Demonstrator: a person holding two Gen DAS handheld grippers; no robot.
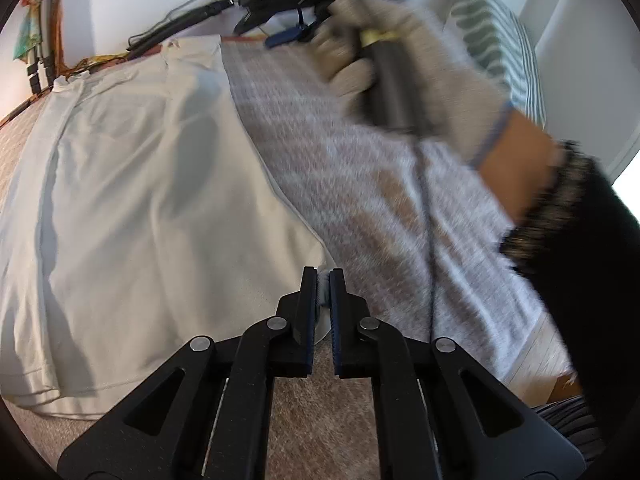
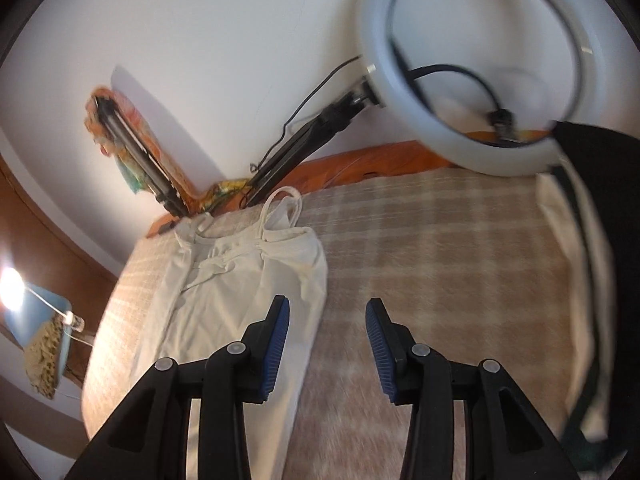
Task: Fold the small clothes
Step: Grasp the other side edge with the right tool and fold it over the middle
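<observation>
Looks like you're only partway: the white top (image 2: pixel 244 280) lies lengthwise on the left of the plaid bed cover (image 2: pixel 440 248), your left gripper (image 1: pixel 323 280) pinching its near right corner, your right gripper (image 2: pixel 327 308) hanging wide open, empty, final folds still to do.

A bedroom in a home, set up for filming.

A bed (image 2: pixel 440 248) with a plaid beige blanket (image 1: pixel 340 168) and an orange wooden frame (image 2: pixel 360 158) stands against a white wall (image 2: pixel 200 40). A striped pillow (image 1: pixel 496 36) lies at one end, and a ring light (image 2: pixel 476 92) on a black stand (image 2: pixel 304 148) leans over the bed. A lamp (image 2: pixel 12 288) glows low beside it.
</observation>
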